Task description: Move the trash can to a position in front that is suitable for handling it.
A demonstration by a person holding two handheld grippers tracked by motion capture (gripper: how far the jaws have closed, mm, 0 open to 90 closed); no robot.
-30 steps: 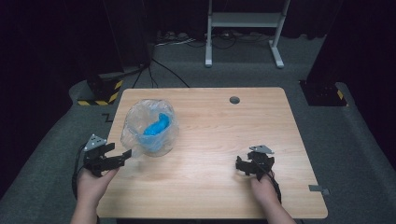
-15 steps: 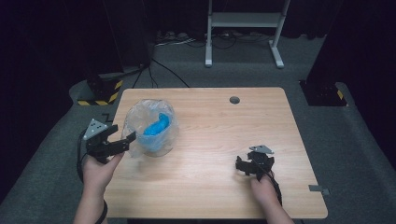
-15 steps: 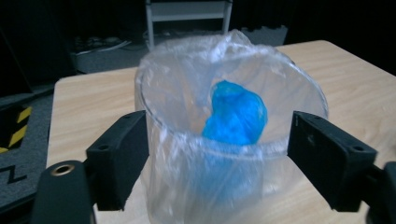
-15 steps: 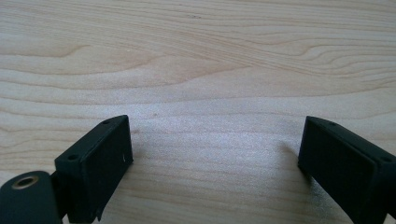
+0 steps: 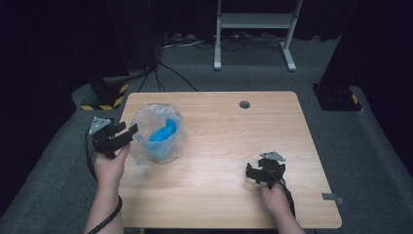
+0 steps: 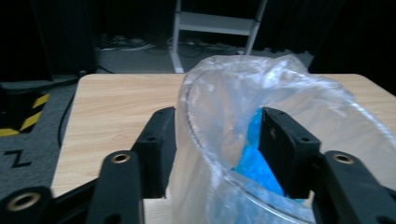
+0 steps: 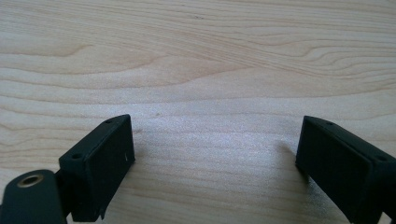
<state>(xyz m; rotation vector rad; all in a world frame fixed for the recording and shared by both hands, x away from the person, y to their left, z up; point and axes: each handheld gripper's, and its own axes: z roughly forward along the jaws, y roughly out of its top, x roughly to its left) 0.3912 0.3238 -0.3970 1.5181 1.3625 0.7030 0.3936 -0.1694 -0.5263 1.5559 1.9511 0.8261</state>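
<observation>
My left gripper (image 6: 215, 154) has just been closing its fingers over the rim of the clear plastic-lined bowl with something blue inside (image 5: 159, 134), left of centre on the worktop (image 5: 234, 146). Right gripper (image 7: 215, 163) gapes wide, empty, lower right.

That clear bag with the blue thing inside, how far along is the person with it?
Early on. Reaching is done: the left gripper has just been closing its jaws astride the rim of the clear bag, one jaw outside, one inside by the blue thing. A firm pinch isn't certain. The bag sits on the table. The right gripper is open over bare wood.
</observation>
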